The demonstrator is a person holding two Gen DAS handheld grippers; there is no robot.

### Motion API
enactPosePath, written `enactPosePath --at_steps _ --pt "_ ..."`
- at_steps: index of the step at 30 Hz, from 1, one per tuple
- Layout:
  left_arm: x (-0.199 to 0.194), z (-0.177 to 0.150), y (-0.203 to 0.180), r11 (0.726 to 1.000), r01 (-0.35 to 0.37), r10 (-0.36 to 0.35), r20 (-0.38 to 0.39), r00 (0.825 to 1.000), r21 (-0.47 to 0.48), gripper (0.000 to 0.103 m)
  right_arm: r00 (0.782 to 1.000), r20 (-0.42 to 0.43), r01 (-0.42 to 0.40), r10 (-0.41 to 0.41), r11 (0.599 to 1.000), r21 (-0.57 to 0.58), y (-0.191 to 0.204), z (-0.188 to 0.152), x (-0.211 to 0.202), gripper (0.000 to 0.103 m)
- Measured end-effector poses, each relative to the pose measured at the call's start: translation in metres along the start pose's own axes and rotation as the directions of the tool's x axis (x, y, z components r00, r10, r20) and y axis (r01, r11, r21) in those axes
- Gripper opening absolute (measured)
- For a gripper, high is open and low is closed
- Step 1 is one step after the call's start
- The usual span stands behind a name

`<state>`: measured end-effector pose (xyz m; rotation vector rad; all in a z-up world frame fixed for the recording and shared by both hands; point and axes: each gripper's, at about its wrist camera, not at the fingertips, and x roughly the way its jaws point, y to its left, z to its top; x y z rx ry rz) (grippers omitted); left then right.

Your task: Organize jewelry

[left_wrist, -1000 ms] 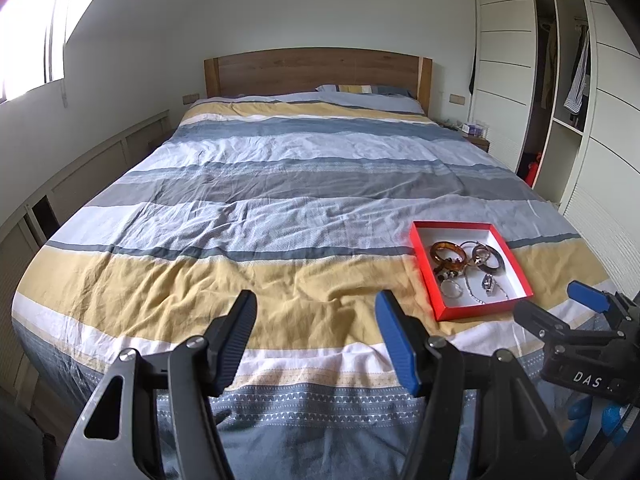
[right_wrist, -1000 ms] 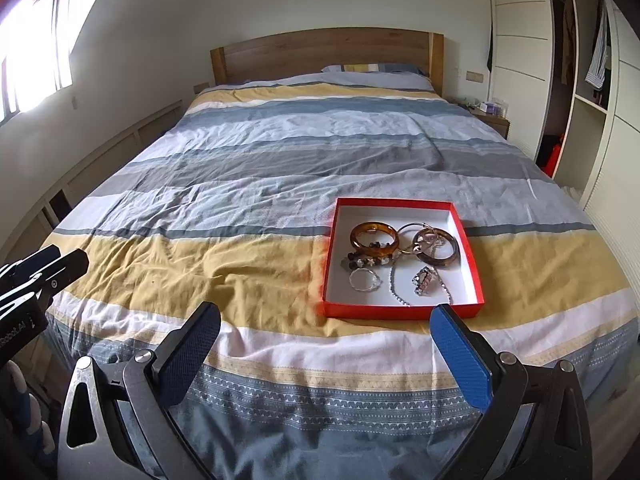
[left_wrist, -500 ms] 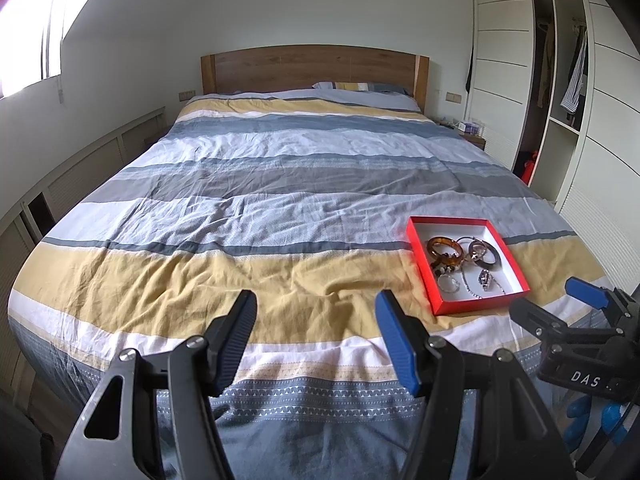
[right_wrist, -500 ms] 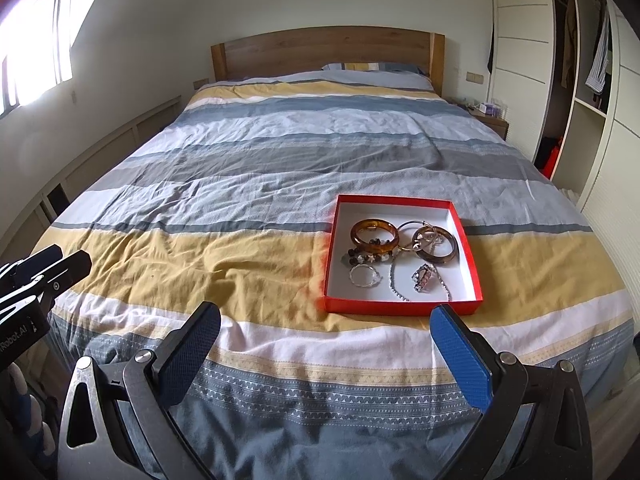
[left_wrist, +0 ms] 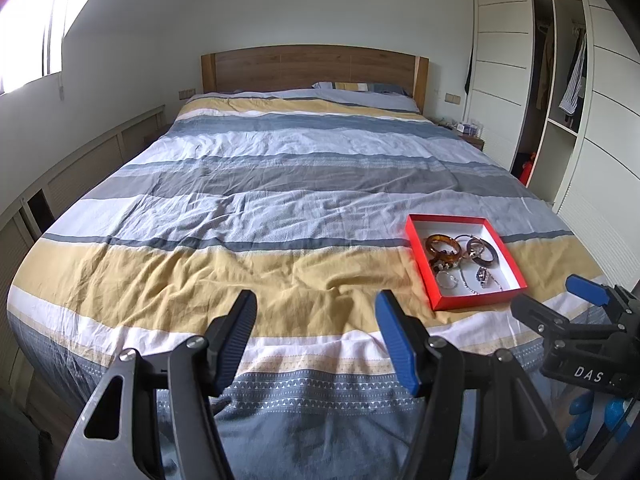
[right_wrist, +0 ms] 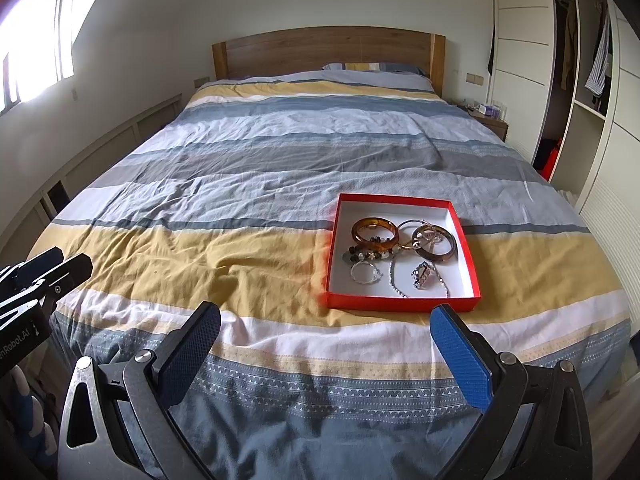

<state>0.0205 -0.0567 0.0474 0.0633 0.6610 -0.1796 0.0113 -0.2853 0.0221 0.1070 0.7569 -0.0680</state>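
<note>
A red tray (right_wrist: 464,240) with a white inside lies on the bed's yellow stripe; it also shows in the left wrist view (left_wrist: 416,252). In it lie an amber bangle (right_wrist: 375,232), a dark brown bangle (right_wrist: 434,242), a beaded bracelet (right_wrist: 366,255), a silver ring bracelet (right_wrist: 365,273), a chain (right_wrist: 396,284) and a small brooch (right_wrist: 422,274). My right gripper (right_wrist: 326,338) is open and empty, held at the foot of the bed just short of the tray. My left gripper (left_wrist: 316,328) is open and empty, to the left of the tray.
The striped duvet (right_wrist: 280,160) covers a large bed with a wooden headboard (right_wrist: 328,50). A wardrobe with open shelves (right_wrist: 580,80) stands on the right, with a nightstand (right_wrist: 490,118) beside the bed. Low panelling (left_wrist: 80,176) runs along the left wall.
Both grippers have drawn back slightly from the bed, so the tray looks a little farther and smaller. Both stay open and empty. The jewelry has not moved.
</note>
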Motion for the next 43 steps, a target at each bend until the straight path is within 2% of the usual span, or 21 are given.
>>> enactPosePath --at_steps 13,43 --pt "-0.003 -0.002 0.001 1.0 0.0 0.0 -0.001 1.0 -0.002 0.06 1.0 0.017 0.004 -0.003 1.0 -0.011 0.001 -0.004 -0.016 0.103" --pt "-0.009 -0.02 -0.014 1.0 -0.002 0.002 -0.014 1.0 0.005 0.06 1.0 0.015 -0.006 0.006 1.0 -0.009 -0.001 -0.01 -0.022 0.103"
